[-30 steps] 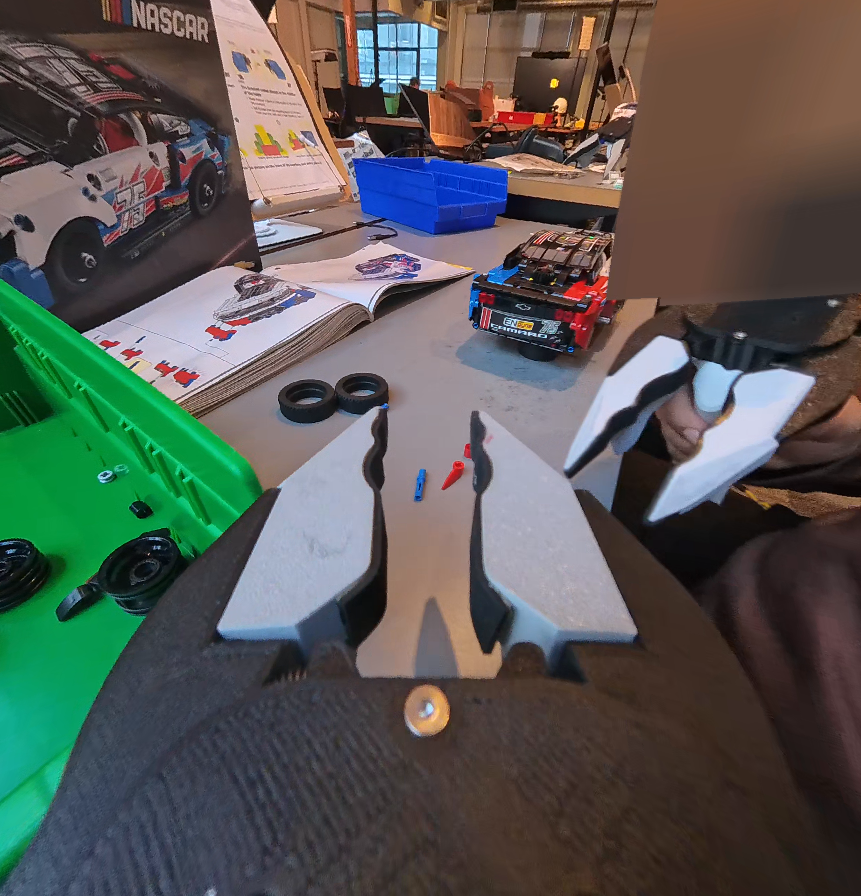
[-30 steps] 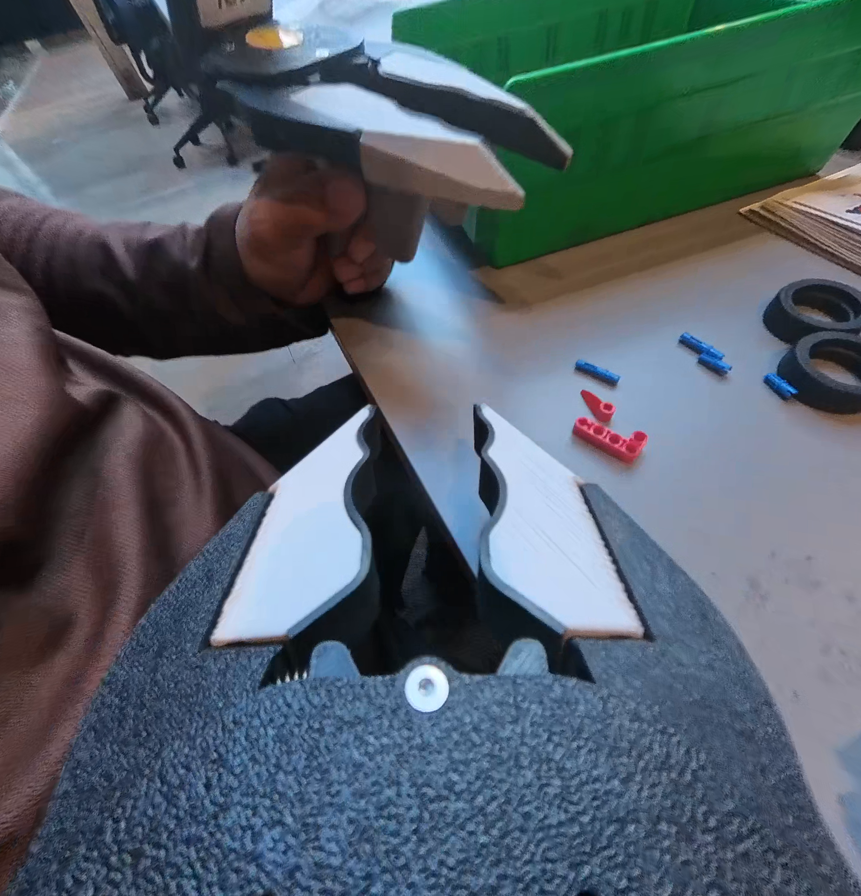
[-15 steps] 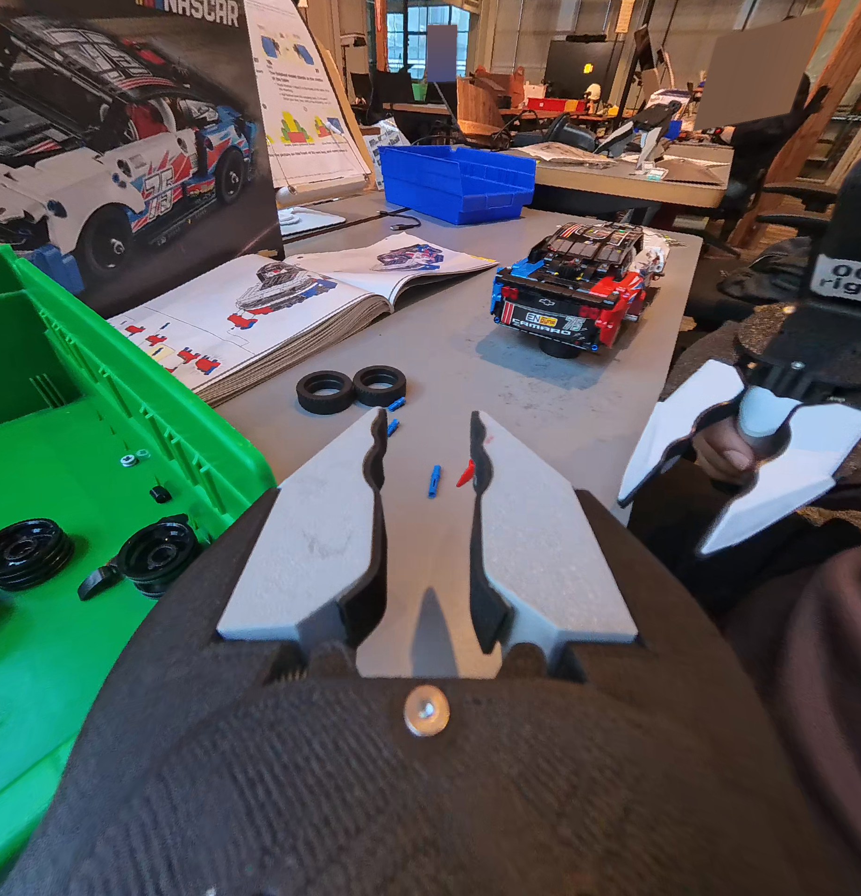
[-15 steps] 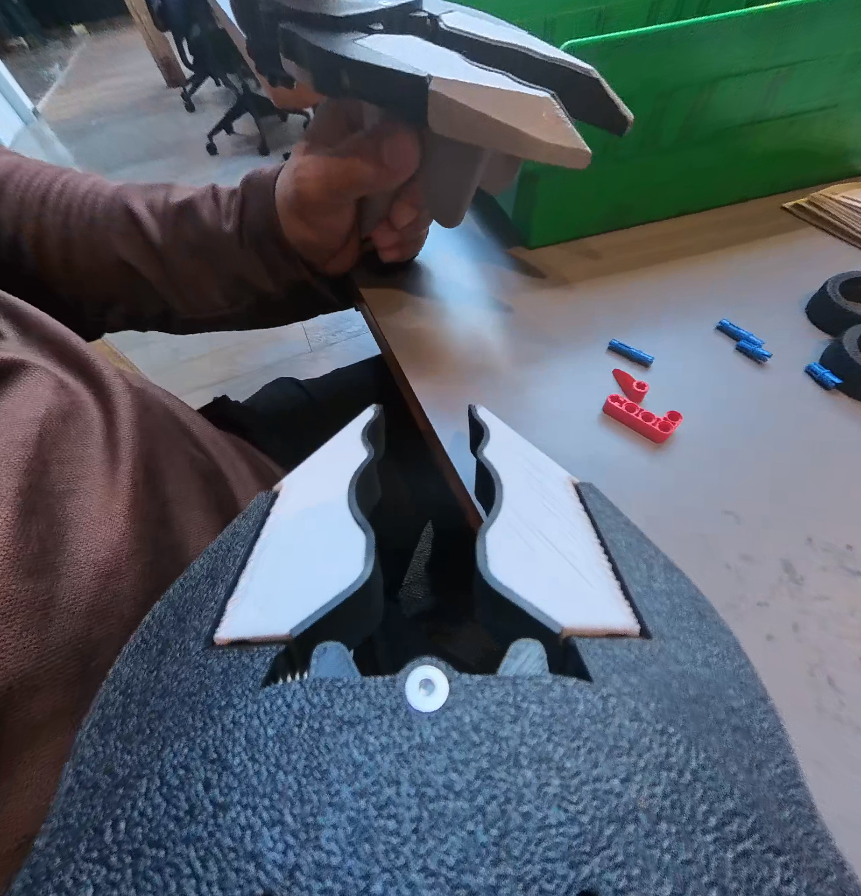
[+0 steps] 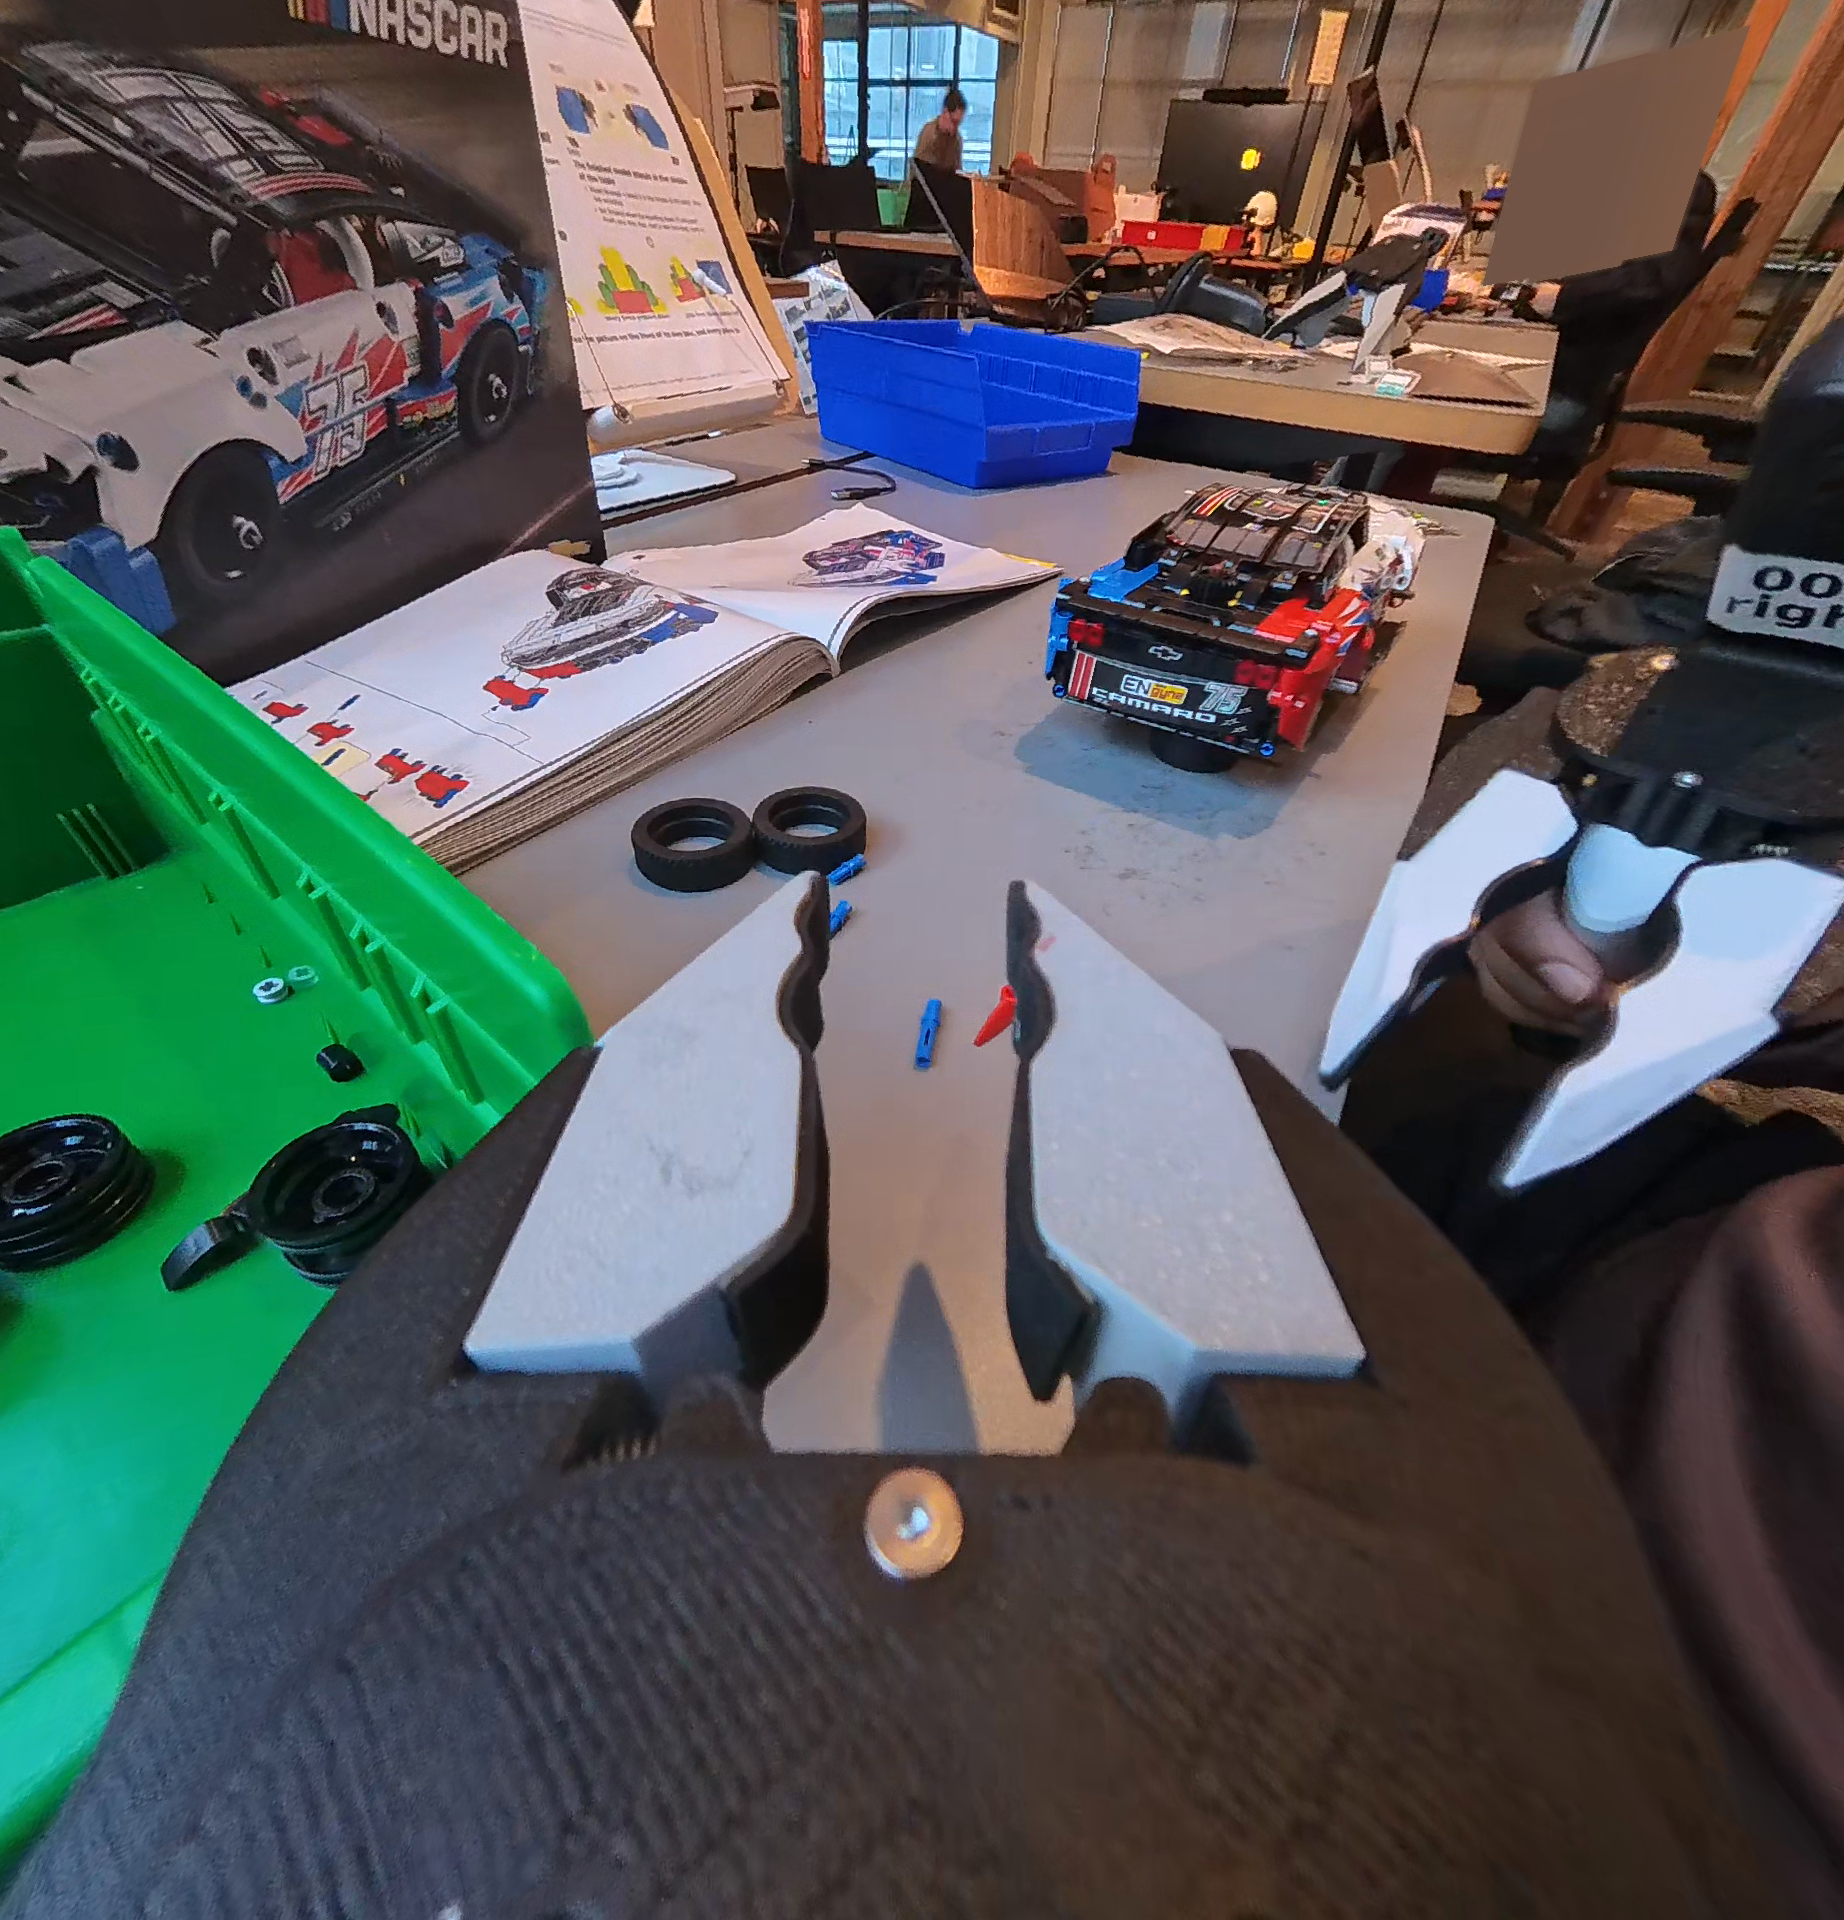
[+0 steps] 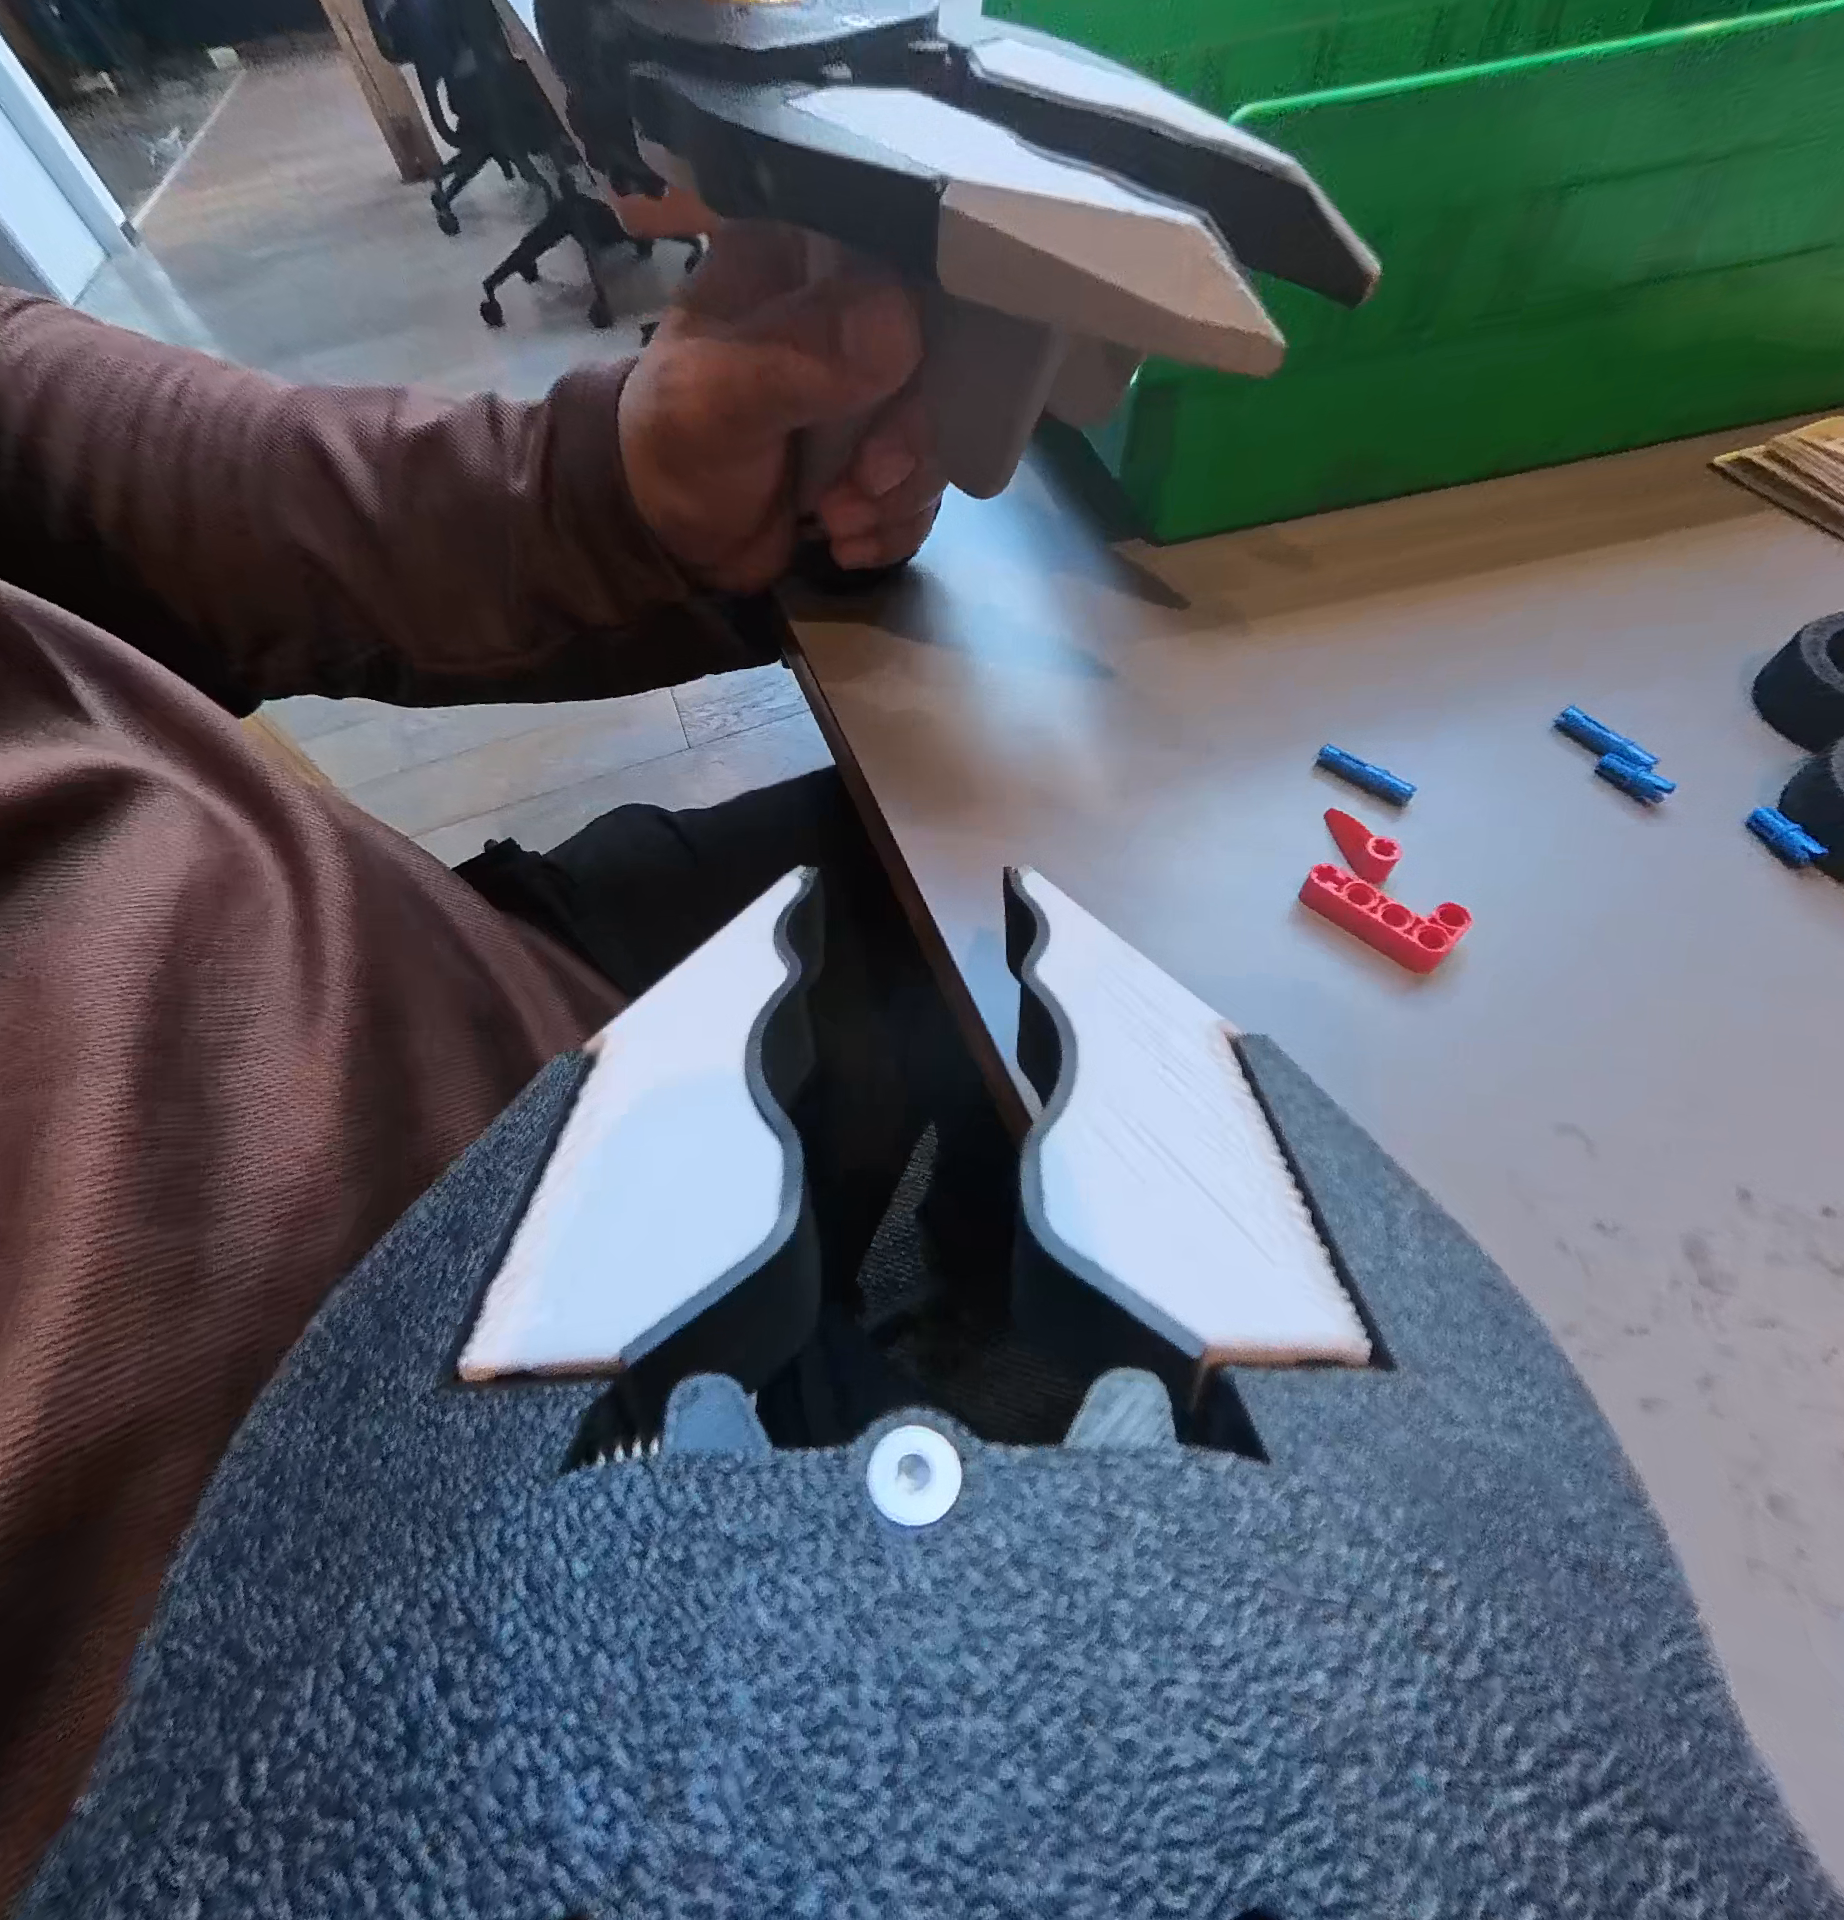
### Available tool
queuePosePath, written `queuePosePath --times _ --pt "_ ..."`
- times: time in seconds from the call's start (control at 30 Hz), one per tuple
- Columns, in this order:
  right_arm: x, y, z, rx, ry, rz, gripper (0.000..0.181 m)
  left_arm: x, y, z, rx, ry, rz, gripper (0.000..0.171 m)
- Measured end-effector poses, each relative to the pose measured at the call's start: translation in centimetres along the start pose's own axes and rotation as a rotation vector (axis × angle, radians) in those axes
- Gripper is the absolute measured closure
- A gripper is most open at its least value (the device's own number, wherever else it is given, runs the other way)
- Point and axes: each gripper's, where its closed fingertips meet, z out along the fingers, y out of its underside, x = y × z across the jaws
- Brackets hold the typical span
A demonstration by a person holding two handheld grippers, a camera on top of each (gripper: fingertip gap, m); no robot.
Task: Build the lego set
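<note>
Item: my left gripper (image 5: 913, 914), jaws apart, empty; has lifted, toward the blue pin (image 5: 928, 1034) at 12 o'clock. Right gripper (image 6: 913, 904): apart, empty, swung off the table edge. Lego car (image 5: 1224, 634) at 1 o'clock. Picking not yet begun.

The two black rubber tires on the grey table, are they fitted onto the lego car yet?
No, the two black rubber tires lie loose beside the open instruction booklet.
</note>
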Motion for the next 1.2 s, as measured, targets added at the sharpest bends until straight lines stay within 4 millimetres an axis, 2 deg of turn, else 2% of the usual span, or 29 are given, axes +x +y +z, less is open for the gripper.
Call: queuePosePath --times 0.27,0.43,0.53,0.67,0.8,0.93,1.2 --pt "-0.4 0.6 -0.4 -0.049 -0.101 -0.052 0.147 -0.2 -0.2 -0.1 0.014 -0.028 0.010 0.141" --pt "0.9 0.7 -0.1 -0.106 -0.138 -0.094 0.148 -0.9 -0.1 -0.1 0.011 -0.066 0.000 0.136" --pt "1.6 -0.3 0.3 -0.103 -0.186 -0.079 0.143 -1.1 0.0 0.0 0.000 -0.060 -0.025 0.136" --pt "1.0 -2.1 0.1 -0.055 -0.304 0.035 0.139 -1.2 0.0 0.1 -0.002 -0.062 -0.027 0.138" --pt "3.4 -2.8 0.1 -0.068 -0.189 -0.058 0.140 -0.9 -0.1 -0.1 0.010 -0.055 -0.010 0.135" --pt "5.3 -3.4 0.8 -0.041 -0.078 0.000 0.140 -0.6 -0.3 -0.2 0.024 -0.045 0.003 0.135" --pt "8.5 -3.2 1.3 -0.035 0.106 0.033 0.148 -0.4 -0.2 -0.1 0.016 -0.020 -0.008 0.136"
